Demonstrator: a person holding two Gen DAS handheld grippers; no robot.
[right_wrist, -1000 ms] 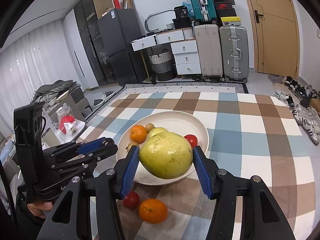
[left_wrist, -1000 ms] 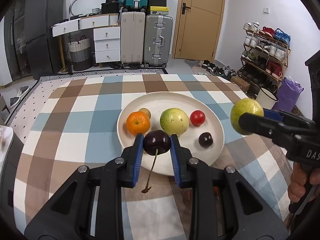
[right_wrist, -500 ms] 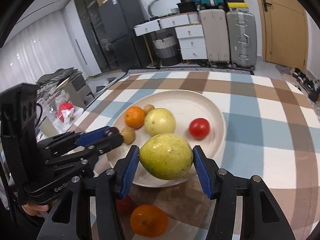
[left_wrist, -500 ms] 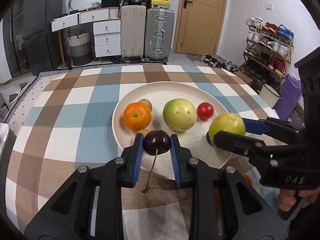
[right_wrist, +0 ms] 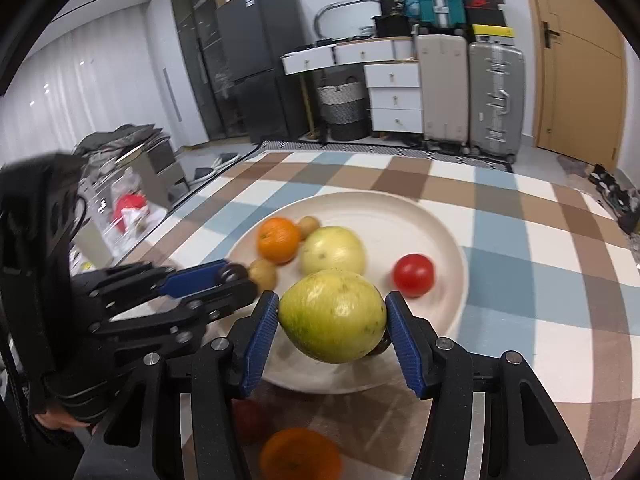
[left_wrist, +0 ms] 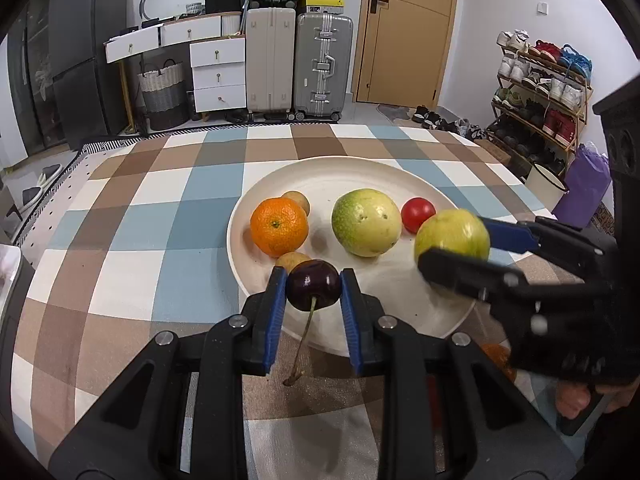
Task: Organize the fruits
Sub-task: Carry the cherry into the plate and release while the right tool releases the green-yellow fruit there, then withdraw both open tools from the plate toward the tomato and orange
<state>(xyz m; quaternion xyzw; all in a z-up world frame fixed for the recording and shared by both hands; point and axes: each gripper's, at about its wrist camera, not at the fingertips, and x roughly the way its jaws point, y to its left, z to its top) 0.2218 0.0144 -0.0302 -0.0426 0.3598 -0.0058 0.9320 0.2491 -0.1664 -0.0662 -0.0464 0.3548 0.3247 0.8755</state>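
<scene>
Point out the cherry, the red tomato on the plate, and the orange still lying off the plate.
cherry [left_wrist: 313,285]: left wrist view, on its dark skin between the pads.
red tomato [right_wrist: 413,274]: right wrist view, centre of its red skin.
orange [right_wrist: 300,456]: right wrist view, blurred top, on the cloth below the plate.

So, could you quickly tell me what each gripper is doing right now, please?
Left gripper: closed on a dark cherry, over the plate's near rim.
Right gripper: closed on a yellow-green guava, over the plate.
</scene>
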